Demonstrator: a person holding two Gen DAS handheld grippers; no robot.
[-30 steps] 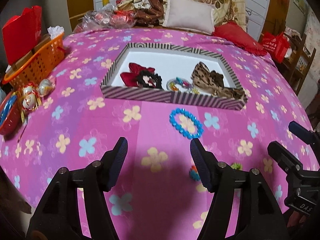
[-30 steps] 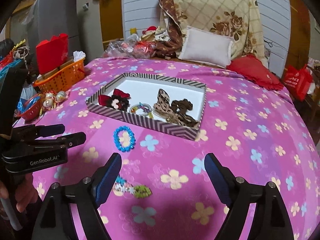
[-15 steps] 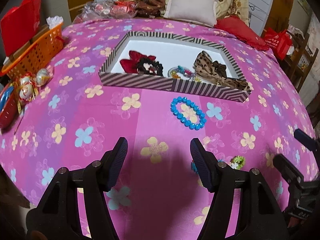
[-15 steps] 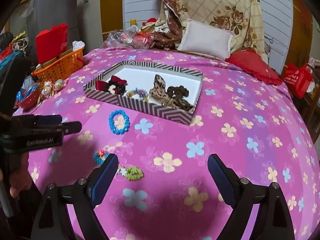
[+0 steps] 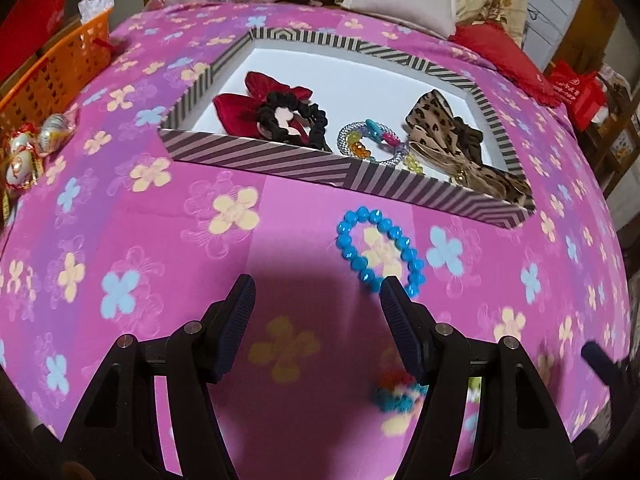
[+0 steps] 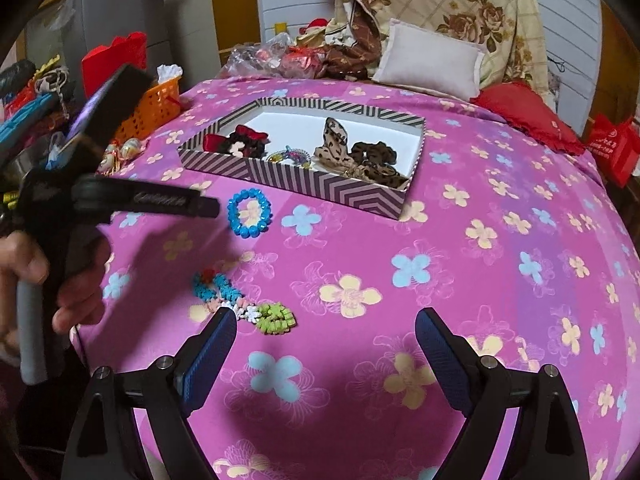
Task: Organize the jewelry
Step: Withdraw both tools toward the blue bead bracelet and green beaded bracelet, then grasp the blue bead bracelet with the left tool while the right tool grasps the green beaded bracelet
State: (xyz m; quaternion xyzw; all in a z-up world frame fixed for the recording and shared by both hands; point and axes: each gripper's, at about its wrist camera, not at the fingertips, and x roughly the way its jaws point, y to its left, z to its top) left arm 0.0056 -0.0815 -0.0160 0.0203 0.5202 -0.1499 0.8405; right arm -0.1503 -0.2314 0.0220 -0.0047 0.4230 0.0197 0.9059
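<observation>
A blue bead bracelet (image 5: 378, 250) lies on the pink flowered bedspread, just in front of a striped box (image 5: 280, 160). My left gripper (image 5: 318, 284) hangs open over the cloth, its right fingertip at the bracelet's near edge, nothing between the fingers. The box holds a red bow with a black scrunchie (image 5: 280, 108), a multicoloured bead bracelet (image 5: 372, 140) and a leopard bow (image 5: 440, 128). A colourful flower bracelet (image 6: 240, 300) lies by the left fingertip of my open, empty right gripper (image 6: 326, 316). In the right wrist view the left gripper (image 6: 200, 204) points at the blue bracelet (image 6: 249, 212).
An orange basket (image 5: 52, 76) and wrapped ornaments (image 5: 36, 148) sit at the bed's left edge. A white pillow (image 6: 432, 60) and a red cushion (image 6: 528, 116) lie behind the box (image 6: 320, 184). A person's hand (image 6: 76, 292) holds the left gripper's handle.
My left gripper has moved forward and down, so the blue bracelet and box now sit much closer. The right gripper sank slightly and its jaws stand a little wider.
</observation>
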